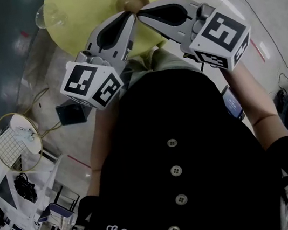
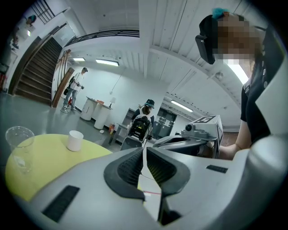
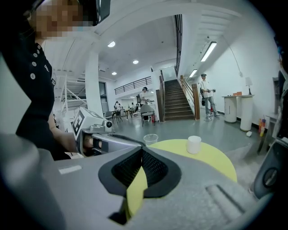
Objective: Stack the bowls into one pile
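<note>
Hall: grey polished floor, white walls, strip lights overhead, and a dark staircase (image 3: 176,102) at the far side.
White bowl (image 2: 75,140): small, deep and cup-like. It stands upright on the table; in the head view it sits just past the two gripper tips and looks tan in the dim light.
Clear bowl (image 2: 19,146): see-through, tall-sided and upright. It stands near the table's edge, well apart from the white bowl, so the two are not stacked.
Yellow table (image 1: 77,8): round, with both bowls standing on its top.
Left gripper (image 2: 144,150): the jaws are drawn together to a thin slit with nothing between the ribbed pads. It hangs over the near side of the table and points towards the right gripper.
Right gripper (image 3: 142,151): the jaws are fully together and empty, with only a sliver of yellow table showing through the gap below the pads. In the head view its tip nearly meets the left one, forming a peak just short of the white bowl.
Marker cubes: one is on each gripper, close to the holder's chest.
Black shirt (image 1: 184,159): buttoned, and fills the lower half of the head view.
Racket (image 1: 17,141): lies on the floor off to the left.
Bystanders (image 2: 76,87): a few people stand far back near the stairs.
</note>
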`<action>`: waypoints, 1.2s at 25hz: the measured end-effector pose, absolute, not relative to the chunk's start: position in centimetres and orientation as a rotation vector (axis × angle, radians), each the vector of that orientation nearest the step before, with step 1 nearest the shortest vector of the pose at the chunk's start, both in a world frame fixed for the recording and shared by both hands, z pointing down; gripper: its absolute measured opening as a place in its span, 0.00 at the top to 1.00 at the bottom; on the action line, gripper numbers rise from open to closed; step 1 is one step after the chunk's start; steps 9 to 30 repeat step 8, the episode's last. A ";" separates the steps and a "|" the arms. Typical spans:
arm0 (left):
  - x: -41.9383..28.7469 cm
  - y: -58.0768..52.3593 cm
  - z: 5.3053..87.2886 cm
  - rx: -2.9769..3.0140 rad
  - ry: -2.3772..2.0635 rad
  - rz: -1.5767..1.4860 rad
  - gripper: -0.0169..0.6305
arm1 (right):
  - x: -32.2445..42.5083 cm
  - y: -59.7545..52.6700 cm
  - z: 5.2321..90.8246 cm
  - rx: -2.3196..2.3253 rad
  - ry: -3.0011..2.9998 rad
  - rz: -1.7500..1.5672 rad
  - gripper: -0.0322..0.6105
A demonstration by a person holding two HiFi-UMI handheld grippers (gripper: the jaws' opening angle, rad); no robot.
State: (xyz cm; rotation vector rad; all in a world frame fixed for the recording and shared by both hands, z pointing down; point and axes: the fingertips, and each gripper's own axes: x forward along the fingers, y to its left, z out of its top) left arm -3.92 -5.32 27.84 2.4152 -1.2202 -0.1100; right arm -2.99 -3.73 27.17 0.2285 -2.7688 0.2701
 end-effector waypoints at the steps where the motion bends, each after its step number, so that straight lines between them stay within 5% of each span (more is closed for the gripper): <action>1: -4.0 -5.3 27.8 2.416 -1.219 -0.111 0.92 | -3.1 -3.7 27.0 0.231 -2.770 0.269 0.94; 30: -3.3 -4.8 28.0 2.413 -1.205 -0.092 0.92 | -2.2 -3.5 26.8 0.265 -2.782 0.295 0.94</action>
